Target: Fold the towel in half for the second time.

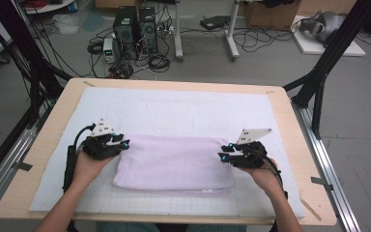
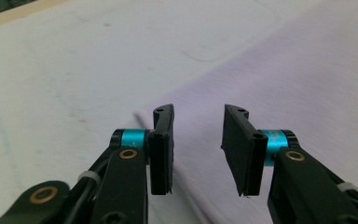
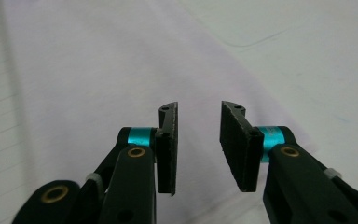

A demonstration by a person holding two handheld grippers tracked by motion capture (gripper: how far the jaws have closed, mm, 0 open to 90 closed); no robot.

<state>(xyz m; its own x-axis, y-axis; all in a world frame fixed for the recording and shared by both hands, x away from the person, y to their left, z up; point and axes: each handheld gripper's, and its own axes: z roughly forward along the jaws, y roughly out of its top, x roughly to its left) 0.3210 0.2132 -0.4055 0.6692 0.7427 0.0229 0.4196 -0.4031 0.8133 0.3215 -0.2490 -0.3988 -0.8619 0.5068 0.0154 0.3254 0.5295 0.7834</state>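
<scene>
A pale lilac towel [image 1: 174,162] lies folded into a flat rectangle on the white mat [image 1: 174,111]. My left gripper [image 1: 121,143] hovers at the towel's left end, jaws open with a clear gap and nothing between them. In the left gripper view the left gripper [image 2: 197,144] points over the towel [image 2: 279,84] edge. My right gripper [image 1: 224,157] sits at the towel's right end, open and empty too. In the right gripper view the right gripper [image 3: 198,144] looks along the towel [image 3: 98,70].
The white mat covers a wooden table [image 1: 290,125] with bare wood at the edges. Black frame posts [image 1: 328,53] stand at both sides. Computers [image 1: 135,31] and cables lie on the floor beyond the far edge.
</scene>
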